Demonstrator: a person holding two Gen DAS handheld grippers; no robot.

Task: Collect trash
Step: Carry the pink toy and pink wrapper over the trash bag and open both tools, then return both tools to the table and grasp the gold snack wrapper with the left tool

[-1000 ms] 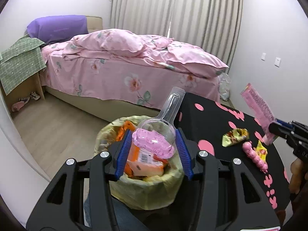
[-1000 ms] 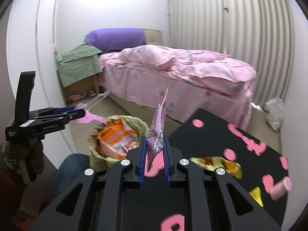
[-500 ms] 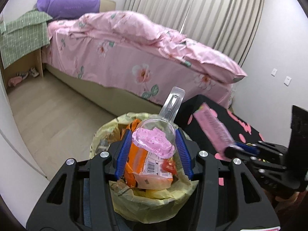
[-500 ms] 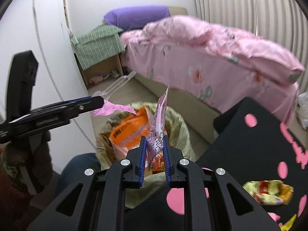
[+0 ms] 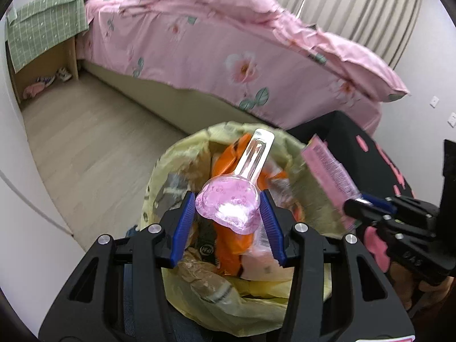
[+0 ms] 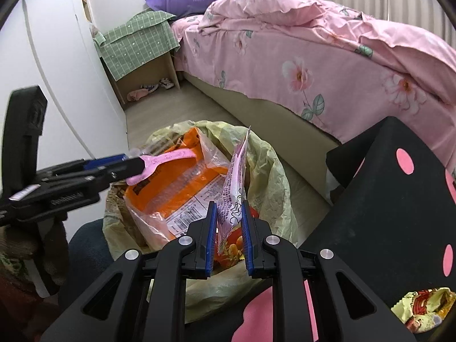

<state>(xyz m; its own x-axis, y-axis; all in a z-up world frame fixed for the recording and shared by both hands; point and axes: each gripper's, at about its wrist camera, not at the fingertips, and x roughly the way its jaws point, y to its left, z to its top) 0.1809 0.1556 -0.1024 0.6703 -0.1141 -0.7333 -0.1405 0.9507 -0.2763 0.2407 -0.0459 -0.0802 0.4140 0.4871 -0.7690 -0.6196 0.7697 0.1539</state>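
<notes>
My left gripper (image 5: 228, 222) is shut on a clear plastic blister pack with a pink foil lid (image 5: 229, 205), held right over the yellow bag-lined trash bin (image 5: 159, 176). The bin holds an orange snack bag (image 6: 173, 188) and other wrappers. Seen from the right wrist, the left gripper (image 6: 139, 165) comes in from the left with that pink pack (image 6: 168, 158). My right gripper (image 6: 229, 222) is shut on a thin pink wrapper (image 6: 235, 176) standing upright above the bin's right side. In the left wrist view the right gripper (image 5: 353, 203) holds that wrapper (image 5: 327, 171) at the bin's rim.
A black table with pink spots (image 6: 399, 213) stands right of the bin, with a yellow candy wrapper (image 6: 419, 306) on it. A bed with pink floral bedding (image 6: 313, 45) lies behind. A white wall or cabinet (image 6: 62, 79) is to the left. A person's leg (image 6: 85, 248) is near the bin.
Both grippers have come down and closer over the bin. The right gripper moved left from the table with the pink wrapper. Both grips are unchanged.
</notes>
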